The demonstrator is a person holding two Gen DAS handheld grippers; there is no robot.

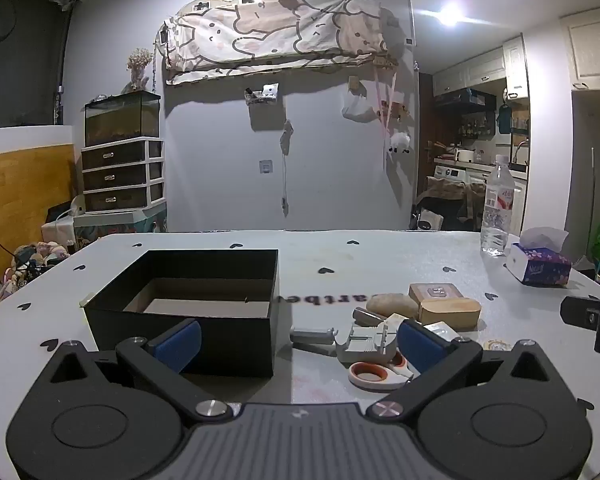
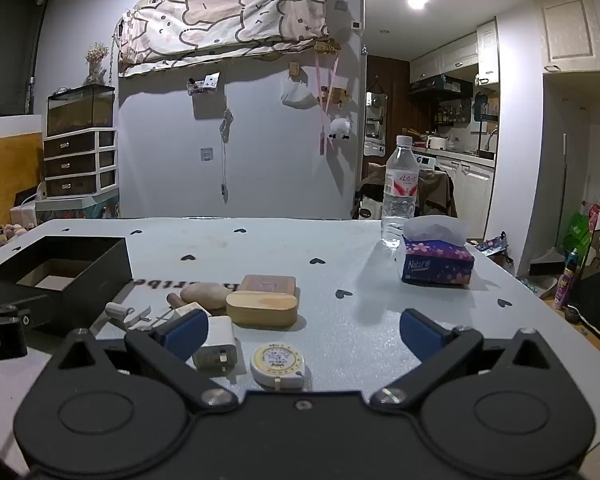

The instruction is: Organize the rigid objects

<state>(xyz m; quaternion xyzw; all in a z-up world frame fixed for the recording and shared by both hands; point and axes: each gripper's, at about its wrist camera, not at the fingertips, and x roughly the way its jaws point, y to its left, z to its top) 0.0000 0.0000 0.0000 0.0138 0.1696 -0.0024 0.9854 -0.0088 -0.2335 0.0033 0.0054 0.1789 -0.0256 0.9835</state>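
An open black box (image 1: 204, 312) stands empty on the table's left; it also shows in the right wrist view (image 2: 80, 276). Right of it lies a cluster: orange-handled scissors (image 1: 376, 374), a grey tool (image 1: 364, 342), a stone (image 1: 392, 305), a wooden case (image 1: 450, 312) and a flat brown box (image 1: 436, 292). In the right wrist view I see the wooden case (image 2: 262, 309), stone (image 2: 206, 295), white charger (image 2: 216, 344) and round tape measure (image 2: 278, 364). My left gripper (image 1: 296, 344) is open and empty before the box and cluster. My right gripper (image 2: 300, 336) is open and empty above the tape measure.
A water bottle (image 2: 399, 192) and a purple tissue box (image 2: 436, 262) stand at the table's far right. The table (image 2: 260, 240) has heart marks. My right gripper's body shows at the left wrist view's right edge (image 1: 592, 316). Drawers (image 1: 120, 172) stand beyond.
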